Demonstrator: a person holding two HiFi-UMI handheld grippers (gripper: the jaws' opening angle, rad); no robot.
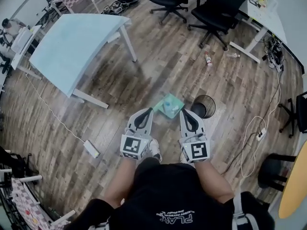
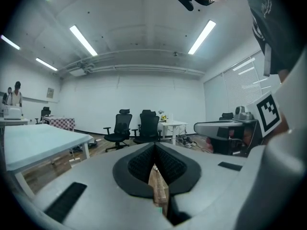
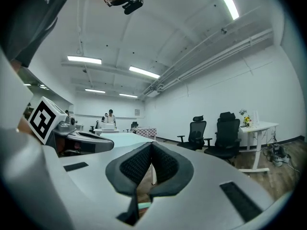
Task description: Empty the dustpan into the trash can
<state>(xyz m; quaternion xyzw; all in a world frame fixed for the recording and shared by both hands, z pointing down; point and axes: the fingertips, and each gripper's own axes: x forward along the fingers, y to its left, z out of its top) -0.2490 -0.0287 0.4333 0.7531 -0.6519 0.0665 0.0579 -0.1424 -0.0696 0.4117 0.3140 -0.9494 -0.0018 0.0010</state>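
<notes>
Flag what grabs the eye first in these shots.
The left claw and right claw, both shut and empty, sit side by side in the lower middle of the head view. Just beyond their tips a teal dustpan lies on the wood floor, with a black mesh trash can standing to its right. A pale blue table takes up the upper left.

Open wooden floor (image 1: pixel 163 68) fills the centre of the frame, running up from the dustpan (image 1: pixel 169 104) and the mesh trash can (image 1: pixel 204 106) just beside it. A pale blue worktop (image 1: pixel 72 47) walls off the upper left, and two black office chairs (image 1: pixel 218 8) close the top. A bottle (image 1: pixel 207 59) litters the upper right, a white cable (image 1: pixel 53 114) crosses the left side, and a second cable (image 1: pixel 249 138) loops at right.
</notes>
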